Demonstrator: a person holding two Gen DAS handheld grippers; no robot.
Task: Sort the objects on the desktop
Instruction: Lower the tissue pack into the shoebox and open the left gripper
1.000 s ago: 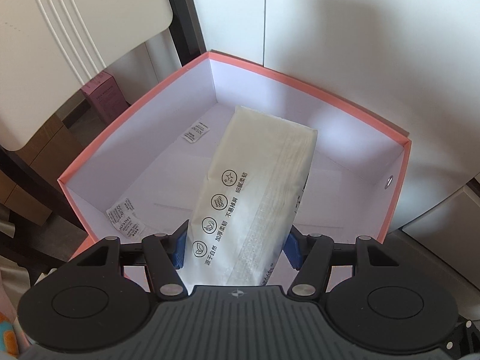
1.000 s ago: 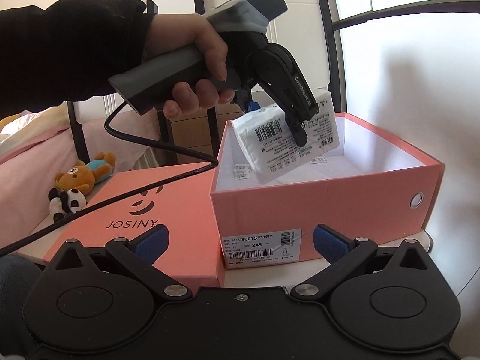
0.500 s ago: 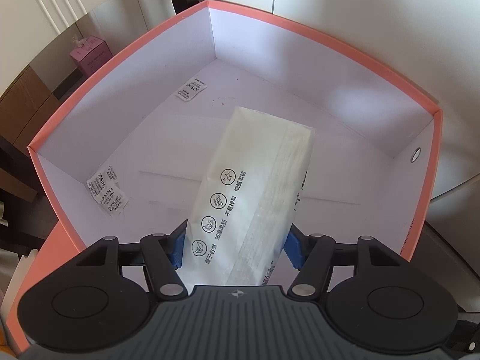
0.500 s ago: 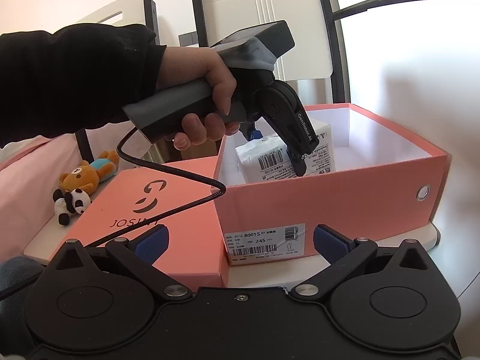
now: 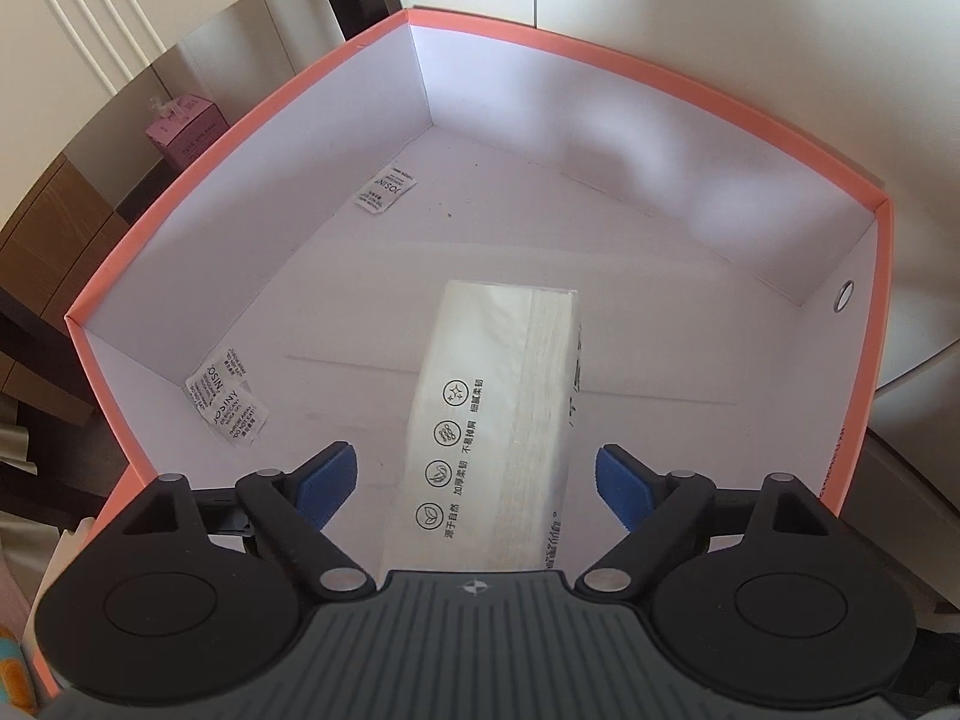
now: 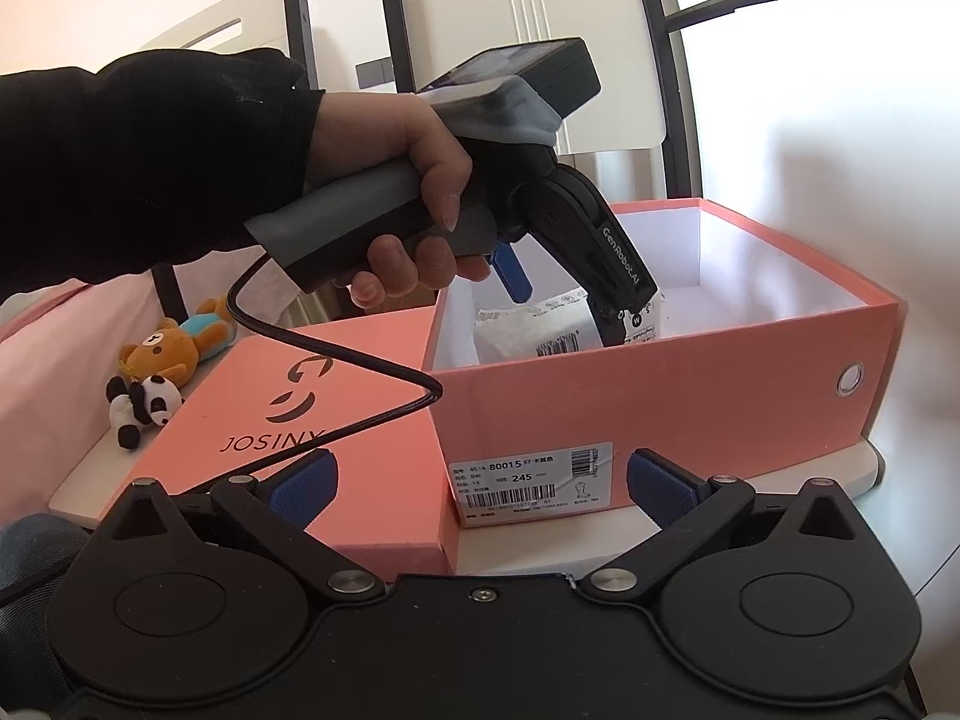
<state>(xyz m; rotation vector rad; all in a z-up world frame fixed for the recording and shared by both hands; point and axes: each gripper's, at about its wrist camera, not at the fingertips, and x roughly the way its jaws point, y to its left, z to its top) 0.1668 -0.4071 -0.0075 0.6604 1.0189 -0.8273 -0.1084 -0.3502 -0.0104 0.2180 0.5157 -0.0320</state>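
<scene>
A white tissue pack lies on the white floor of the open salmon-pink shoe box. My left gripper hangs over the box with its blue pads spread wide on either side of the pack, not touching it. In the right wrist view the left gripper reaches down into the box with the tissue pack between its fingers. My right gripper is open and empty, in front of the box's labelled end.
Two desiccant sachets lie in the box's left corner and one near the far wall. The box lid lies left of the box. A bear and panda plush sit further left. Chairs stand behind.
My left gripper lowered the tissue pack into the box and opened, letting it go onto the box floor. The right gripper stayed in place.
</scene>
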